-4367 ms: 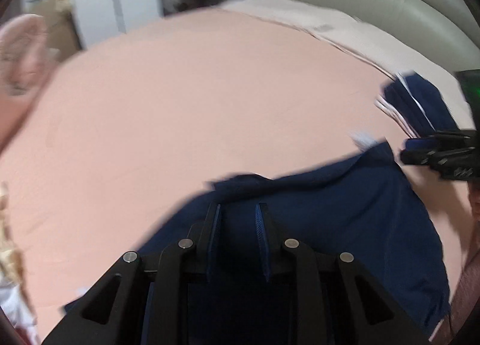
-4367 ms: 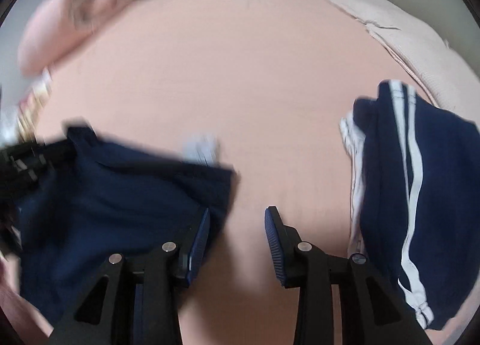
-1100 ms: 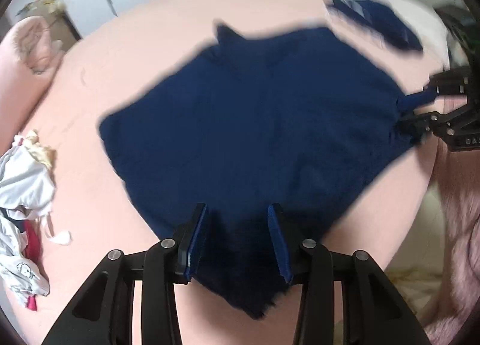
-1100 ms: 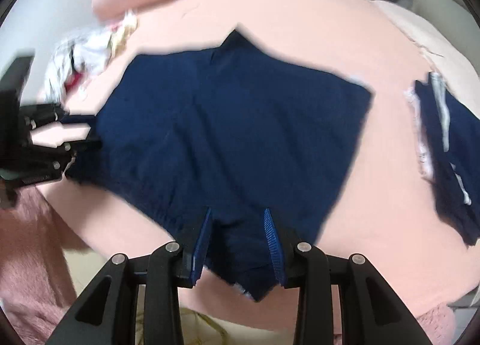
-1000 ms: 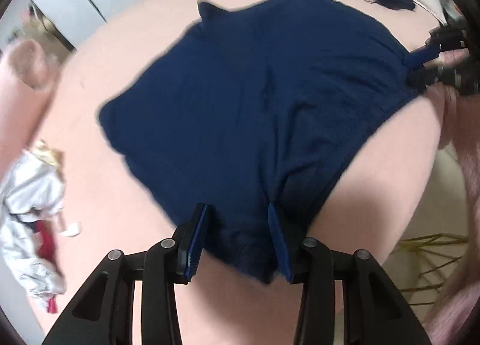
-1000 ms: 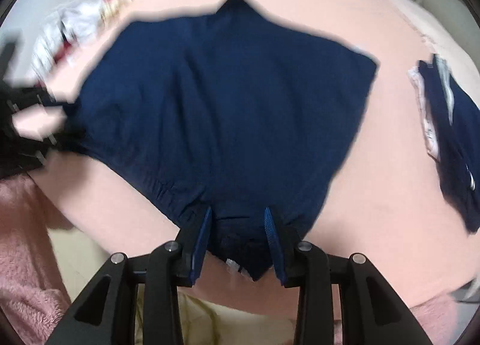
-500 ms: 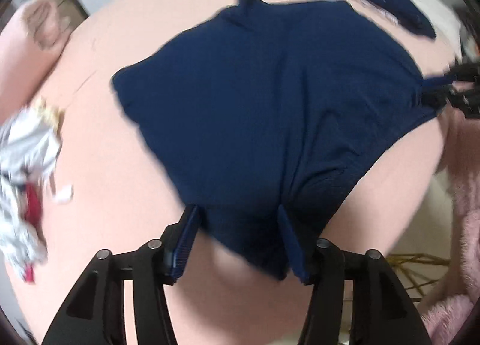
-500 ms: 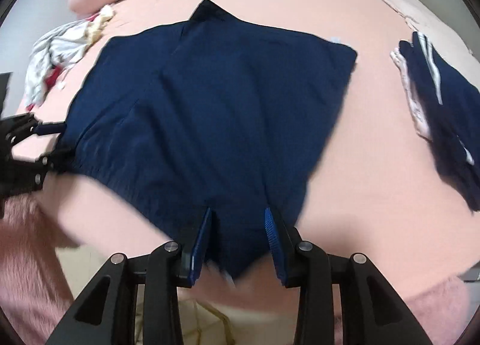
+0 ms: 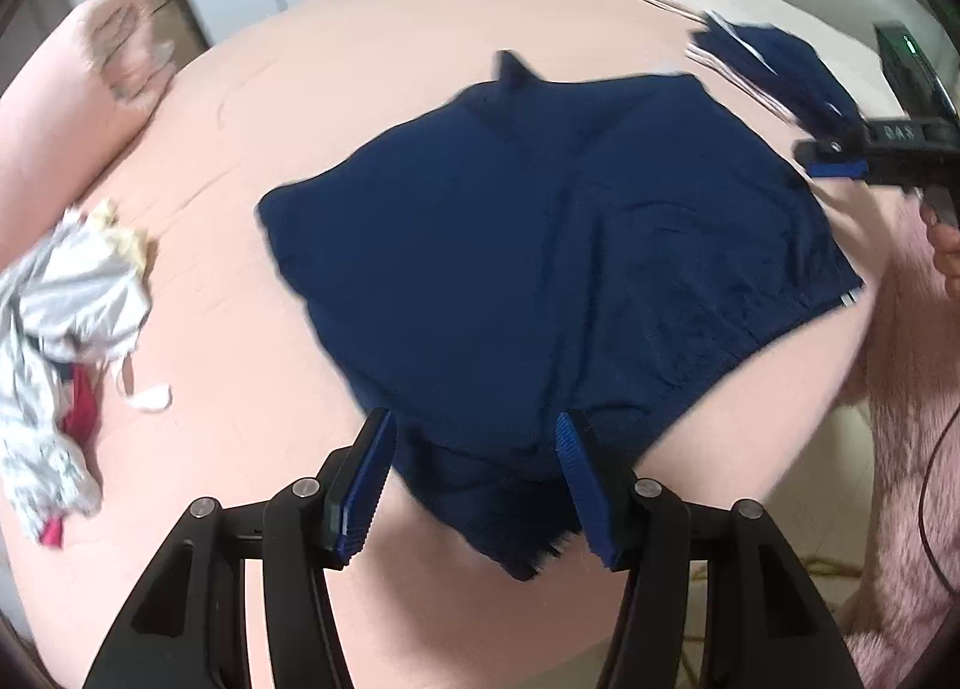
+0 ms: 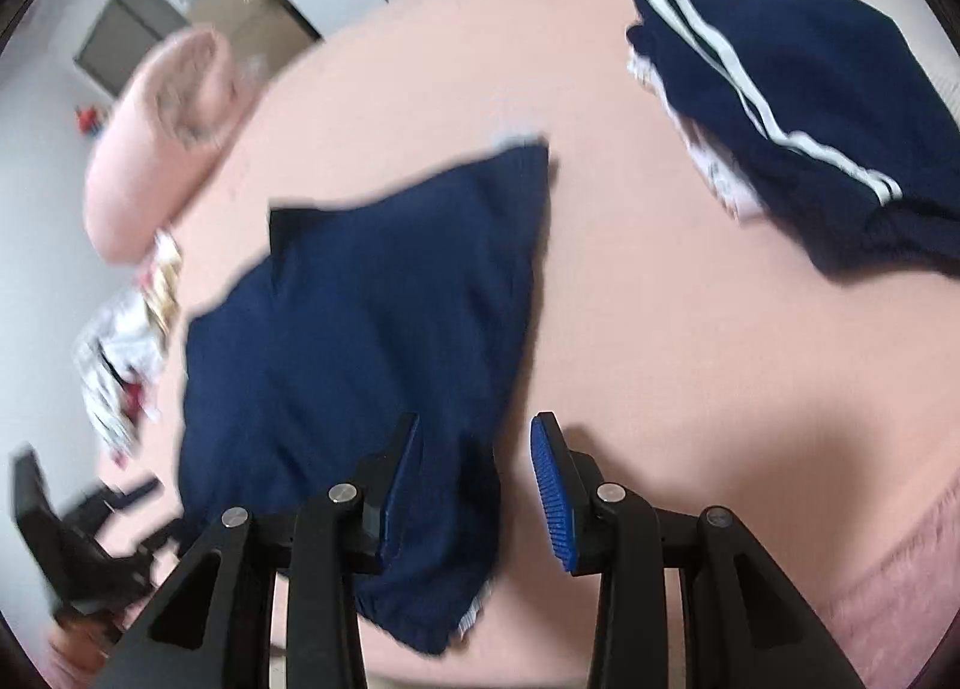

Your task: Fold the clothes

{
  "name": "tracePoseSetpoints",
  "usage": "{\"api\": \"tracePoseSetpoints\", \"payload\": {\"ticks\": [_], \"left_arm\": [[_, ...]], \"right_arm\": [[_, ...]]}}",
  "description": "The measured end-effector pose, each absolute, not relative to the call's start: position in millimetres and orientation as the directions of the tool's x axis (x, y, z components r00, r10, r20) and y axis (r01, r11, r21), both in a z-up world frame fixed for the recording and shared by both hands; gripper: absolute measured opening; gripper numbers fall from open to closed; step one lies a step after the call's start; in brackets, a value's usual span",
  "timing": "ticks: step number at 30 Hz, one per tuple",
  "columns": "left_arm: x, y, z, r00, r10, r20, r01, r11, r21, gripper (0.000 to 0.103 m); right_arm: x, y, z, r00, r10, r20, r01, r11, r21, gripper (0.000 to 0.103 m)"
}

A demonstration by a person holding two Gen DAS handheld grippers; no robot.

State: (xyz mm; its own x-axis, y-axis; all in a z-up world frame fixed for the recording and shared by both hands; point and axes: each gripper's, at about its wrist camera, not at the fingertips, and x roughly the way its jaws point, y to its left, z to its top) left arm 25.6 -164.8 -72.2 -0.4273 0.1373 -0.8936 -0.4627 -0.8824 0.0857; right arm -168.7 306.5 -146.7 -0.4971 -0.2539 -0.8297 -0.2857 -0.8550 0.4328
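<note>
A pair of dark navy shorts [image 9: 552, 269] lies spread flat on the pink bed sheet [image 9: 360, 89], waistband at the near edge. My left gripper [image 9: 474, 485] is open, its jaws wide apart above the waistband's left corner. In the right wrist view the same shorts [image 10: 360, 329] lie to the left, and my right gripper [image 10: 474, 485] is open over the waistband's right corner. The right gripper also shows in the left wrist view [image 9: 840, 164], off the cloth at the right.
A folded navy garment with white stripes [image 10: 798, 107] lies at the far right of the bed. A heap of white and red clothes [image 9: 60, 341] lies at the left. A pink pillow [image 9: 66, 113] sits far left. The bed edge is just below the grippers.
Both grippers have opened and let go of the waistband. The shorts now lie flat on the sheet. The right gripper has swung right, away from the cloth.
</note>
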Motion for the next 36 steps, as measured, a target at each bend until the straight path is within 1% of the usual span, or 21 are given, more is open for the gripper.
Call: {"api": "tracePoseSetpoints", "payload": {"ticks": [1,2,3,4,6,10,14,17,18,21,24,25,26,27,28,29,31,33,36], "left_arm": [[19.0,-168.9,-73.5,-0.427,0.125,-0.895,-0.432,-0.898,0.08,0.053],[15.7,-179.7,-91.0,-0.429,0.121,-0.895,-0.408,-0.91,0.072,0.053],[9.9,-184.8,-91.5,-0.429,0.117,-0.896,-0.385,-0.921,0.064,0.053],[26.5,-193.7,-77.3,-0.429,0.112,-0.896,-0.369,-0.928,0.06,0.053],[25.4,-204.9,-69.3,-0.424,0.115,-0.899,-0.343,-0.938,0.042,0.053],[12.1,-216.0,-64.8,-0.418,0.164,-0.894,-0.333,-0.943,-0.017,0.053],[0.1,-214.7,-63.5,-0.441,0.157,-0.883,-0.312,-0.95,-0.013,0.053],[-7.6,-209.4,-64.4,-0.441,0.197,-0.876,-0.309,-0.949,-0.058,0.053],[-8.8,-210.7,-63.8,-0.425,0.233,-0.875,-0.305,-0.947,-0.104,0.053],[-12.6,-210.0,-65.1,-0.373,0.331,-0.867,-0.281,-0.931,-0.234,0.053],[-8.5,-201.9,-63.5,-0.388,0.309,-0.868,-0.294,-0.934,-0.201,0.053],[-7.0,-197.5,-64.7,-0.392,0.296,-0.871,-0.296,-0.937,-0.185,0.053],[-7.5,-198.3,-64.5,-0.392,0.289,-0.873,-0.292,-0.939,-0.18,0.053],[-8.1,-199.3,-64.2,-0.392,0.283,-0.875,-0.287,-0.942,-0.175,0.053],[-8.6,-202.4,-63.6,-0.396,0.287,-0.873,-0.284,-0.942,-0.18,0.053],[-9.0,-205.7,-64.1,-0.403,0.296,-0.866,-0.277,-0.941,-0.192,0.053],[-10.0,-211.1,-68.1,-0.411,0.313,-0.857,-0.256,-0.941,-0.221,0.053],[-11.5,-216.9,-74.5,-0.409,0.322,-0.854,-0.228,-0.942,-0.246,0.053],[-13.8,-228.1,-80.8,-0.413,0.333,-0.848,-0.216,-0.94,-0.263,0.053]], "right_arm": [[-174.1,307.8,-153.7,-0.469,-0.261,-0.844,-0.309,-0.846,0.433,0.05],[-177.0,307.2,-161.3,-0.449,-0.271,-0.851,-0.323,-0.839,0.437,0.05],[-179.3,306.7,-168.8,-0.434,-0.283,-0.855,-0.331,-0.833,0.444,0.05],[-180.6,304.8,-171.7,-0.433,-0.284,-0.855,-0.325,-0.836,0.442,0.051],[-171.4,306.7,-163.8,-0.433,-0.28,-0.857,-0.301,-0.851,0.43,0.053],[-179.6,311.7,-162.8,-0.459,-0.297,-0.838,-0.238,-0.867,0.438,0.054],[-196.1,302.2,-176.5,-0.426,-0.275,-0.862,-0.245,-0.882,0.402,0.055],[-193.4,285.0,-174.7,-0.408,-0.243,-0.88,-0.201,-0.916,0.346,0.055],[-193.3,280.6,-174.4,-0.399,-0.247,-0.883,-0.2,-0.917,0.347,0.055],[-201.1,277.4,-171.4,-0.373,-0.314,-0.873,-0.197,-0.892,0.406,0.055],[-213.3,270.7,-178.6,-0.34,-0.314,-0.886,-0.174,-0.905,0.388,0.055],[-213.4,266.6,-178.7,-0.349,-0.311,-0.884,-0.152,-0.912,0.381,0.054],[-212.0,263.9,-177.8,-0.363,-0.329,-0.872,-0.123,-0.911,0.395,0.046],[-209.8,262.8,-176.7,-0.373,-0.358,-0.856,-0.096,-0.903,0.419,0.038],[-208.8,263.5,-178.3,-0.375,-0.376,-0.847,-0.095,-0.894,0.439,0.023],[-208.6,265.3,-181.4,-0.373,-0.389,-0.842,-0.109,-0.883,0.456,0.015],[-207.9,273.9,-184.6,-0.379,-0.403,-0.833,-0.148,-0.862,0.484,0.008],[-207.1,281.1,-183.8,-0.388,-0.423,-0.819,-0.172,-0.84,0.515,0.008],[-204.7,287.1,-168.5,-0.412,-0.42,-0.809,-0.18,-0.832,0.524,0.007]]}}
